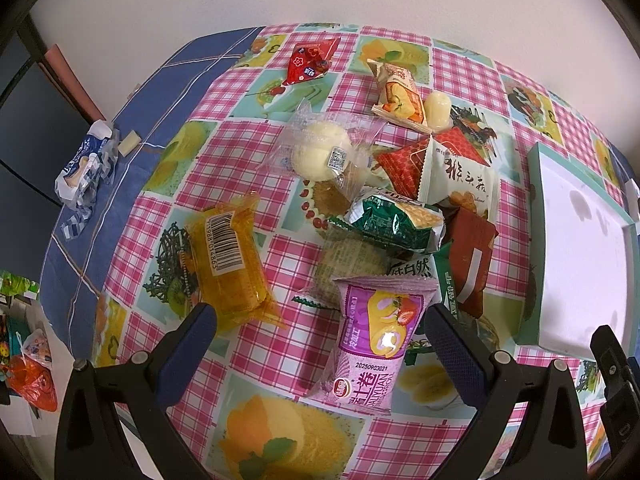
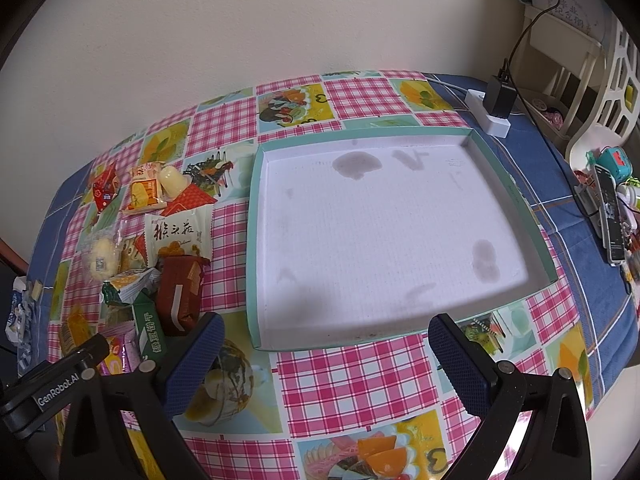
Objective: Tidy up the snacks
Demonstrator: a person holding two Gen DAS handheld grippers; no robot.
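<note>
A pile of wrapped snacks lies on the checked tablecloth. In the left wrist view my left gripper (image 1: 320, 320) is open, its jaws on either side of a purple roll-cake packet (image 1: 370, 344). An orange packet with a barcode (image 1: 228, 264) lies left of it, a green packet (image 1: 394, 222) and a brown packet (image 1: 472, 256) beyond. A shallow white tray with a teal rim (image 2: 256, 216) stands to the right. My right gripper (image 2: 324, 340) is open and empty at the tray's near edge. The snack pile (image 2: 160, 240) is to its left.
A crumpled blue-white wrapper (image 1: 86, 164) lies at the table's far left. A white power strip with a black charger (image 2: 496, 108) sits behind the tray. A remote and small clutter (image 2: 612, 208) lie at the right edge. A wall runs behind the table.
</note>
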